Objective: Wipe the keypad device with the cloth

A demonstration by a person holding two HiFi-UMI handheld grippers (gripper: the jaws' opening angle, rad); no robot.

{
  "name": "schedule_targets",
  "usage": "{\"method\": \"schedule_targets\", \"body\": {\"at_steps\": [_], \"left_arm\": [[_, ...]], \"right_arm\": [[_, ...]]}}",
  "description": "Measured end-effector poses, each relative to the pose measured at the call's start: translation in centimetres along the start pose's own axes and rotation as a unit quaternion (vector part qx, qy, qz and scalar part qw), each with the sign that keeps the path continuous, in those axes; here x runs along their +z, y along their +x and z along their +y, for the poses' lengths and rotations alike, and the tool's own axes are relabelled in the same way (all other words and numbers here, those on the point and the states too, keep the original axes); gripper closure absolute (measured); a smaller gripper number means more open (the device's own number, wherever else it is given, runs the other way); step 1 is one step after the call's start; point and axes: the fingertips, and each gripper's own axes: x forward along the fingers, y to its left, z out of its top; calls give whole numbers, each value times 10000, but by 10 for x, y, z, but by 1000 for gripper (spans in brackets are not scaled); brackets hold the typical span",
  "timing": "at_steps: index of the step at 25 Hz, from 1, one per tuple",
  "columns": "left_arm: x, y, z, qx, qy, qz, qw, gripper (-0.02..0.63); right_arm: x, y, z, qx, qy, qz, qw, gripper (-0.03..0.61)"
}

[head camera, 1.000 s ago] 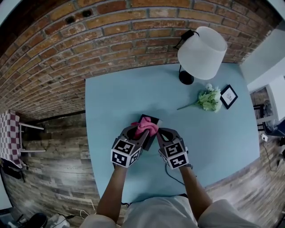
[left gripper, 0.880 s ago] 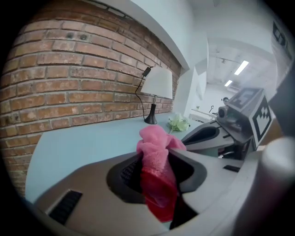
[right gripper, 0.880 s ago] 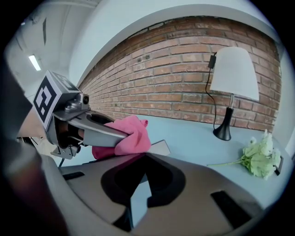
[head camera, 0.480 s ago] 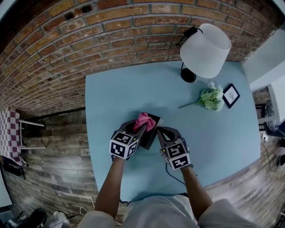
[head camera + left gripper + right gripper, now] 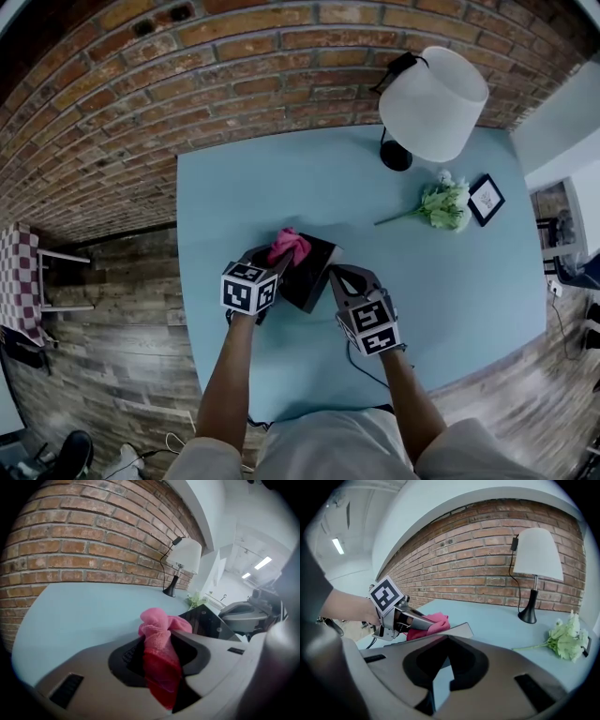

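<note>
One blue worktop (image 5: pixel 450 300) carries everything, set against a brick wall (image 5: pixel 141 112) on its far side. Next in size, a white-shaded lamp (image 5: pixel 433 92) stands at the far right, well apart from the work. The keypad device (image 5: pixel 309 267), a dark flat slab, sits near the middle of the worktop toward its near edge and looks tipped up rather than lying flat. The right hand-held gripper (image 5: pixel 336 277) meets its near right edge; in the right gripper view the jaws stand close together with the slab's edge running into the gap, so it appears to be pinching the device to steady it. The left hand-held gripper (image 5: pixel 277 261) is clamped on the pink cloth (image 5: pixel 289 246), which bunches out past the jaw tips and rests on the device's far left corner. A spray of pale flowers (image 5: pixel 442 206) and a small picture frame (image 5: pixel 486 200) lie off to the right, clear of the job. Judging from this, the wipe is under way rather than finished: the cloth is in contact at one corner only, and most of the dark face lies uncovered to its right. Nothing shows which parts are already clean, so the rest of the face should be counted as left to do, along with setting the device down flat.
</note>
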Motion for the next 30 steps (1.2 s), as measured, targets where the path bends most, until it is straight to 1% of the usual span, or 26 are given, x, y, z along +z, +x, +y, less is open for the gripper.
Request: {"method": "schedule_targets", "body": {"at_steps": [2,5,8,11,13,14,16,18,21,23,26,28,30], "left_arm": [[-3,2,9,157,72,103,9998,449],[-6,5,18,348,297,301,9985,449],[-9,9,27,544,389,416,9969,449],[-13,10,36,700,493,558,9948,448],[-14,7,38,724,446,579,9947,448],[-14,1,38,706,343,539,9955,446],[-8,-17,31,554,9,308,9980,445],[4,-39,16,248,-332,-64,9991,443],[16,-68,-16,-310,-572,-535,9964,445],[19,-79,-38,-540,-515,-653,9951,445],[19,-80,-71,-732,-259,-623,9950,445],[14,-76,-85,-730,-128,-490,9960,445],[7,-74,-90,-620,-67,-342,9975,443]], "right_arm": [[0,0,1,5,10,-1,10000,554],[1,0,0,-1,74,-31,10000,552],[1,0,-2,-68,157,-26,9999,552],[0,1,-2,-204,43,11,9998,554],[-1,1,-2,-242,-13,53,9997,552],[-1,0,-1,-220,-2,63,9997,552],[1,-3,2,-124,84,24,9999,552],[4,-8,3,-45,225,-93,9997,552],[2,-14,10,20,324,-151,9994,552],[-1,-13,16,30,261,-66,9996,552],[-5,-9,23,32,229,19,9997,552],[-7,-8,24,3,248,-40,9997,554],[-7,-8,25,-14,248,-99,9996,552]]}}
